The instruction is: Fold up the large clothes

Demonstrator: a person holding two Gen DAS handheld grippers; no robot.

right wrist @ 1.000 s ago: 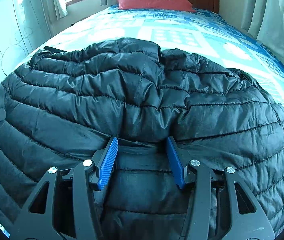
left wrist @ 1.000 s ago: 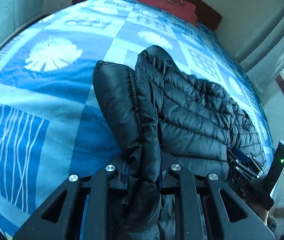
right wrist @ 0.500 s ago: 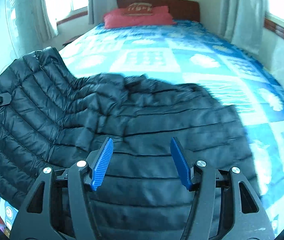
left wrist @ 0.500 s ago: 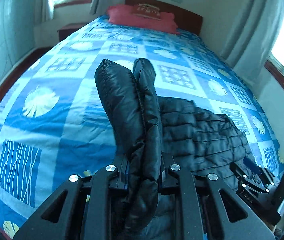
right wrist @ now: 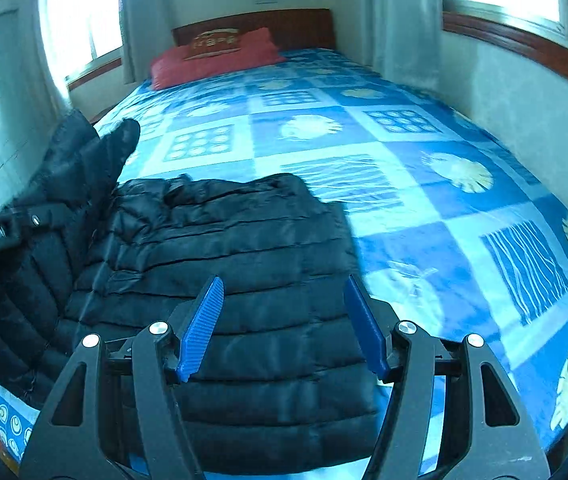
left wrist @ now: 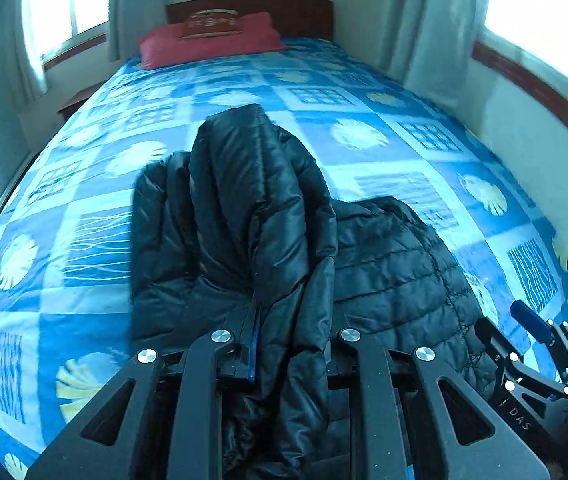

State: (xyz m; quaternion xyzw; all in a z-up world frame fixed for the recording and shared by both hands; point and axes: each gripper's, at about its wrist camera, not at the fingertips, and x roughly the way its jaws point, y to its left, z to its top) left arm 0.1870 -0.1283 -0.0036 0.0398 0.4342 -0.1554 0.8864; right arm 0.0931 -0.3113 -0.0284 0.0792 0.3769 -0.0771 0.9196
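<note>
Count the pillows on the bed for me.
1. A red pillow lies at the far end of the bed, against the headboard. The black jacket hides part of the near end, so another could be hidden there.

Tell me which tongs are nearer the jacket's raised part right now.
Left. The left tongs are clamped on the lifted fold of the jacket. The right tongs stand open above the flat part, off to the side, gripping nothing.

both wrist views look down the bed (left wrist: 364, 92) toward the headboard (right wrist: 252, 24), close above the jacket (right wrist: 244, 280).
</note>
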